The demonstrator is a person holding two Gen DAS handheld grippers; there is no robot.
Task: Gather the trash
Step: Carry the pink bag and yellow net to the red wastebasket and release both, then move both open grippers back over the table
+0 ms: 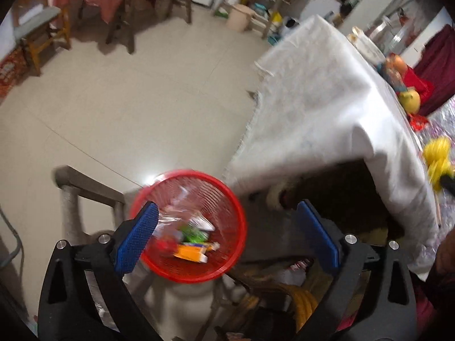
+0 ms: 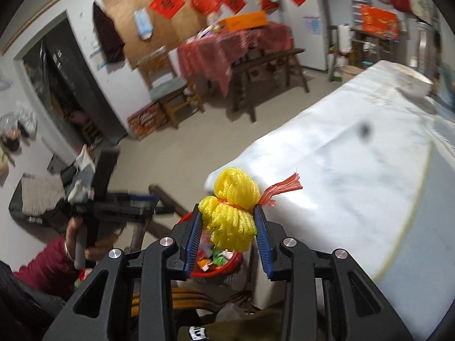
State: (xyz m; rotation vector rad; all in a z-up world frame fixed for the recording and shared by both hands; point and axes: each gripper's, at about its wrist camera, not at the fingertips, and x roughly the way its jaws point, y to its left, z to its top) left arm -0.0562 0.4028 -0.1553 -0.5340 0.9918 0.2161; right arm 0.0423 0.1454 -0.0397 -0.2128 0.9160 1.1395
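1. Trash: wrappers (image 1: 196, 241) already lay in the red bin (image 1: 227, 267), which sat low in the left-wrist view, on the floor just beside the cloth-covered counter (image 1: 318, 108). That part of the job looked done.
2. The left tongs (image 1: 227, 233) stood spread wide above the bin with nothing between the pads; a clear wrapper showed at the near rim, too blurred to tell whether it had landed.
3. The right tongs (image 2: 229, 233) pinched a yellow net (image 2: 231, 216) with an orange-red tail (image 2: 280, 189), in the lower middle of the right-wrist view, above the bin (image 2: 224, 268). That piece was not yet in; I judged it the next to go.
4. On the counter's far side, at the right edge of the left-wrist view, a fruit (image 1: 409, 101) and red packets (image 1: 418, 85) remained; whether any was trash I could not tell.
5. A stool (image 1: 85, 193) stood close on the bin's left and the hanging cloth on its right, so the way in was from above. A bowl (image 2: 412, 81) sat in the upper right of the right-wrist view.
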